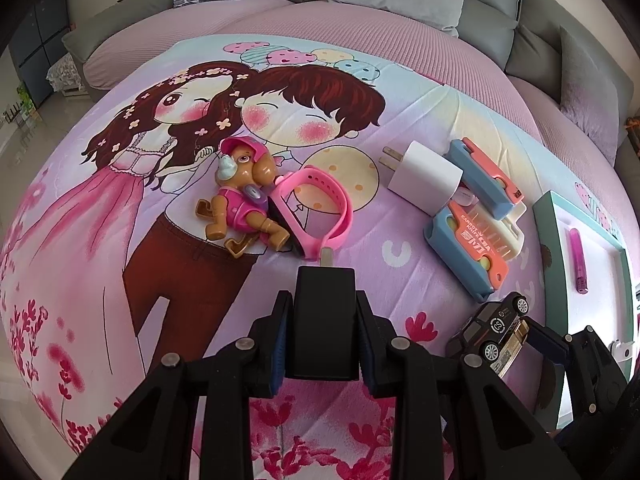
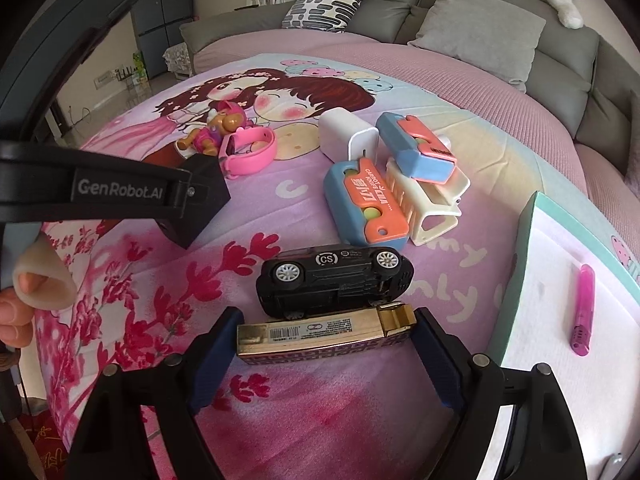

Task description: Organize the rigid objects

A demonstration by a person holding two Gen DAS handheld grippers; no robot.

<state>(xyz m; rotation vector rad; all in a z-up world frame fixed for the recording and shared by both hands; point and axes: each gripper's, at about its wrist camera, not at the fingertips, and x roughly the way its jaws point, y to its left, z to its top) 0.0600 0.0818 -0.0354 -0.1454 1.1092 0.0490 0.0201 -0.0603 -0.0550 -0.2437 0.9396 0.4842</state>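
We're early on: only a slim pink plastic lighter (image 2: 582, 310) lies in the white box w/ teal rim (image 2: 516, 264) at right. Our left gripper (image 1: 323, 330) pinches a black boxy charger (image 1: 324, 320), held over the printed cartoon bedspread (image 1: 192, 280). Right gripper (image 2: 326, 338) has jaws spread wide, straddling a flat gold packet (image 2: 320, 334), not visibly squeezing yet. Left to sort: black toy car (image 2: 334, 282), white plug (image 2: 346, 136), blue-and-orange toy knives (image 2: 364, 204), pink watch band (image 2: 250, 150), pup figure (image 1: 240, 196).
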